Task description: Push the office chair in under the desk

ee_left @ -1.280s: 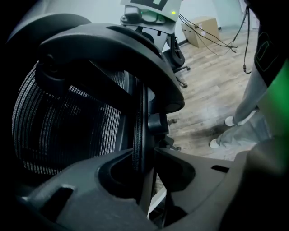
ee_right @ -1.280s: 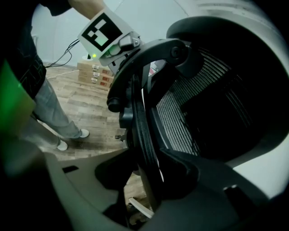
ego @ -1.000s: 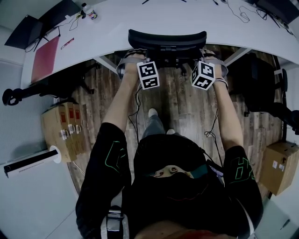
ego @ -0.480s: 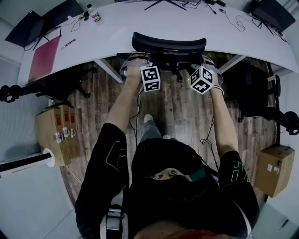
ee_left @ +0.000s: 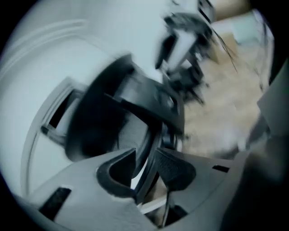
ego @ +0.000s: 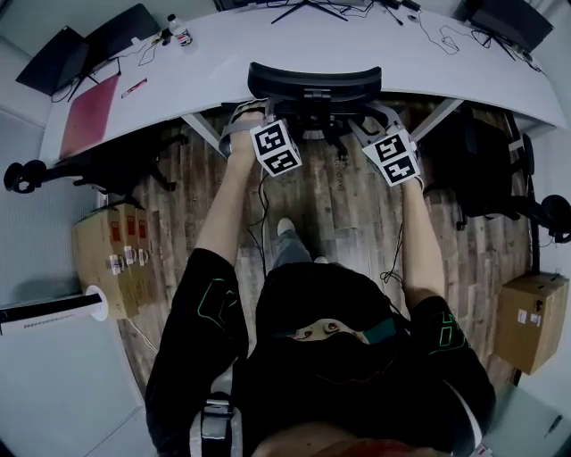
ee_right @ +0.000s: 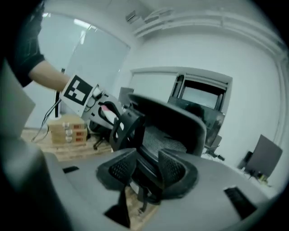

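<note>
The black office chair (ego: 312,85) stands with its backrest at the curved white desk's (ego: 223,54) front edge and its seat under the top. My left gripper (ego: 239,125) is at the backrest's left side and my right gripper (ego: 379,120) at its right side. In the blurred left gripper view the jaws of the left gripper (ee_left: 146,169) are opening; the thin rim of the chair (ee_left: 131,94) runs between them with light showing beside it. The right gripper (ee_right: 148,173) is closing, its pads against a black bar of the chair (ee_right: 180,122).
Cardboard boxes (ego: 120,245) are stacked on the wood floor at the left, and another box (ego: 526,317) sits at the right. Other black chairs (ego: 89,165) (ego: 486,161) flank this one. A red folder (ego: 85,112) and a bottle (ego: 178,27) lie on the desk.
The two marker cubes have moved apart and tilted outward: the left one to the left, the right one to the right and lower. The chair stays at the desk edge.
</note>
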Demonstrator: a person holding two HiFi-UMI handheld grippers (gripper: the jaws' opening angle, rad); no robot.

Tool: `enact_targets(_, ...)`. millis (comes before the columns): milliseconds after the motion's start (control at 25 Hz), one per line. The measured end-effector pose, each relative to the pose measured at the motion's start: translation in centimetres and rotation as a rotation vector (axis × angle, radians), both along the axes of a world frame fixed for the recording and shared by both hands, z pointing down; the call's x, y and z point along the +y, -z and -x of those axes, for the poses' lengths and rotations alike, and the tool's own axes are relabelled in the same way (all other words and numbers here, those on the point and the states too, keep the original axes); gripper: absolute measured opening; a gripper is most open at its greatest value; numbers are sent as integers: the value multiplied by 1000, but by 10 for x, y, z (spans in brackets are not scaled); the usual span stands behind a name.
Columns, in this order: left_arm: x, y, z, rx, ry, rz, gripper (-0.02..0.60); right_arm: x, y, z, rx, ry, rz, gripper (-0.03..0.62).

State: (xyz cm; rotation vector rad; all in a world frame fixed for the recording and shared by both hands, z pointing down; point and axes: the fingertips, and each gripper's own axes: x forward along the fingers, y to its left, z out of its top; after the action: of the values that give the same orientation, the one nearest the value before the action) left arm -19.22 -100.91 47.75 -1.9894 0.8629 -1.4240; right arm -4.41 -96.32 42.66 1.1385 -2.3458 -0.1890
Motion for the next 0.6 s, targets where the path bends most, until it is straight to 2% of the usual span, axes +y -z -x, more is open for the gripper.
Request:
enact_targets(120, 20, 46, -12, 407, 96, -12, 124, 10, 26, 8, -146, -20, -36, 132)
enact_targets(240, 44, 94, -10, 827, 218, -50, 95, 19, 51, 9, -310, -72, -76, 75)
enact_targets(360, 73, 132, 11, 1150, 335, -158, 9, 38, 73, 0, -528, -159, -112, 5)
enact_targets(440, 90, 140, 23, 1295, 397, -193, 8, 50, 78, -11, -652, -222, -125, 5)
enact_targets(480, 98, 139, 25, 1335, 415, -185, 8, 55, 76, -18, -690, -252, -122, 5)
enact_targets(520, 105, 136, 25, 1343, 425, -177, 8, 58, 74, -23, -703, -278, -115, 5)
enact_targets(600, 115, 128, 23, 1296, 433, -175, 8, 63, 70, -32, -670, -322, -98, 5)
